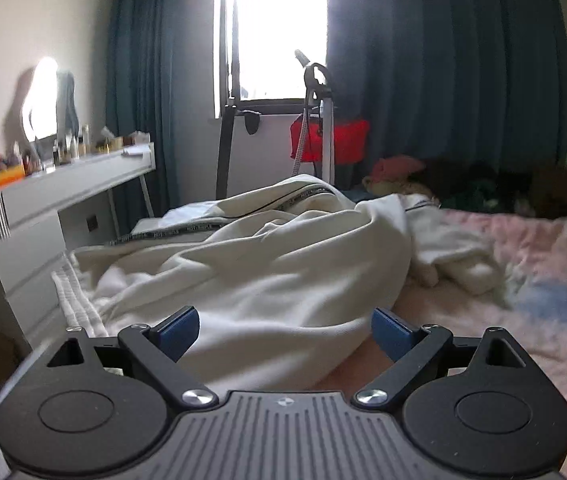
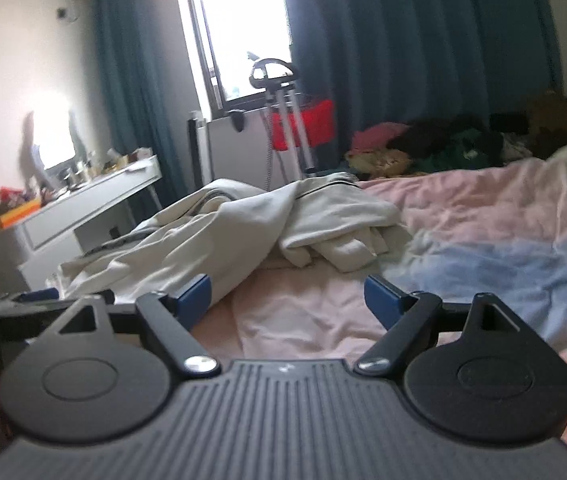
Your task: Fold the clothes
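Note:
A crumpled cream garment (image 1: 267,264) with dark piping lies in a heap on the pink-and-blue bed sheet (image 1: 543,288). My left gripper (image 1: 285,330) hovers just in front of the heap with its blue pads wide apart; cloth shows behind the gap but nothing is pinched. In the right wrist view the same garment (image 2: 211,232) spreads across the left and middle of the bed sheet (image 2: 483,240), one sleeve end trailing to the right. My right gripper (image 2: 287,298) stands open over bare sheet, its left finger close to the garment's near edge.
A white dresser (image 1: 63,188) crowded with bottles runs along the bed's left side. A steamer stand with a red part (image 1: 323,136) stands by the window. A pile of dark and pink clothes (image 2: 443,144) lies at the bed's far end, before teal curtains.

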Tool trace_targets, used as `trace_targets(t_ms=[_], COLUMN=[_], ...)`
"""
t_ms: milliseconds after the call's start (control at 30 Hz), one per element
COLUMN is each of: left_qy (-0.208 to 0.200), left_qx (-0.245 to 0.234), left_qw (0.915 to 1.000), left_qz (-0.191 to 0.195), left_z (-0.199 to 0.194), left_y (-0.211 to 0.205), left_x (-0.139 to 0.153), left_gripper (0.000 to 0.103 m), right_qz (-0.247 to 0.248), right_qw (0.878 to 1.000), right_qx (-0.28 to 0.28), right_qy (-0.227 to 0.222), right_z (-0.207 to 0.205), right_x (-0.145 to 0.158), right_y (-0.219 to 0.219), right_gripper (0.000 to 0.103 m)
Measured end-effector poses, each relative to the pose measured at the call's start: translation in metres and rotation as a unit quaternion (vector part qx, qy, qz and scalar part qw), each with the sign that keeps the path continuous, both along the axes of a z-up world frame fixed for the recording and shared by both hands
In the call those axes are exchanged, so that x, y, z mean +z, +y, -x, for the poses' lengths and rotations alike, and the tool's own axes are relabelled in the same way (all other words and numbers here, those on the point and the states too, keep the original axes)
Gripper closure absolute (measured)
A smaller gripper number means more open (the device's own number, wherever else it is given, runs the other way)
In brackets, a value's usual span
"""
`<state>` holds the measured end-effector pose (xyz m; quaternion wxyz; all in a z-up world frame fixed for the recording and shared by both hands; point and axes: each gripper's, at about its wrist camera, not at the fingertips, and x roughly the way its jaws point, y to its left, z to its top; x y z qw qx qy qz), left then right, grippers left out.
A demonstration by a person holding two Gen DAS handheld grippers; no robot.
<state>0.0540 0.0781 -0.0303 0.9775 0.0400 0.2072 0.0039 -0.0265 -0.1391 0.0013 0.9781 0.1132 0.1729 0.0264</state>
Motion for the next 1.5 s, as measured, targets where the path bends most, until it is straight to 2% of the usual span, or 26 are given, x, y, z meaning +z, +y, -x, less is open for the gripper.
trace_targets(t_ms=[200,333,433,633,833,900,1000,1067,1100,1133,1167,1333,1400,1500], left_qy=[-0.001,-0.015,-0.019,-0.035,-0.026,-0.017,0.002,0.013,0.021,0.024,0.022,0.009,0.004,-0.016], left_qx=[-0.01,-0.02,-0.005,-0.003,-0.01,-0.009,0.003,0.005,0.004,0.0,-0.009,-0.048,-0.062,-0.098], left_qw=[0.9988,0.9963,0.9946,0.9924,0.9891,0.9872,0.9864,0.9899,0.9927,0.9941,0.9942,0.9946,0.9959,0.9931], left_qz=[-0.048,-0.082,-0.102,-0.118,-0.145,-0.158,-0.164,-0.141,-0.119,-0.106,-0.105,-0.091,-0.066,-0.063], left_z=[-0.033,-0.071,-0.108,-0.182,-0.237,-0.252,-0.273,-0.282,-0.284,-0.283,-0.277,-0.238,-0.208,-0.152], left_y=[-0.026,-0.058,-0.088,-0.144,-0.189,-0.196,-0.197,-0.188,-0.183,-0.178,-0.176,-0.16,-0.147,-0.134], left_x=[-0.015,-0.023,-0.025,-0.022,-0.038,-0.047,-0.056,-0.054,-0.05,-0.045,-0.039,-0.009,0.004,0.02], left_gripper=[0.007,0.007,0.006,0.003,0.004,0.008,0.03,0.062,0.07,0.085,0.094,0.097,0.097,0.097], right_qz=[0.001,0.01,0.021,-0.039,-0.053,-0.057,-0.076,-0.096,-0.101,-0.102,-0.102,-0.118,-0.141,-0.175], right_qw=[1.0,1.0,0.998,0.994,0.992,0.991,0.988,0.985,0.984,0.983,0.983,0.982,0.979,0.975], right_qx=[-0.012,-0.024,-0.055,-0.078,-0.073,-0.07,-0.071,-0.068,-0.067,-0.07,-0.072,-0.069,-0.064,-0.06], right_qy=[0.005,0.013,0.027,0.062,0.091,0.098,0.114,0.125,0.13,0.133,0.136,0.134,0.129,0.122], right_z=[0.0,-0.009,-0.02,-0.041,-0.061,-0.067,-0.077,-0.081,-0.083,-0.083,-0.083,-0.078,-0.071,-0.06], right_x=[-0.003,-0.009,-0.014,-0.03,-0.05,-0.056,-0.065,-0.072,-0.075,-0.076,-0.077,-0.073,-0.07,-0.065], right_y=[-0.013,-0.029,-0.044,-0.073,-0.079,-0.079,-0.082,-0.084,-0.085,-0.086,-0.086,-0.088,-0.092,-0.099], right_gripper=[0.018,0.018,0.018,0.018,0.018,0.018,0.018,0.018,0.018,0.018,0.018,0.018,0.018,0.018])
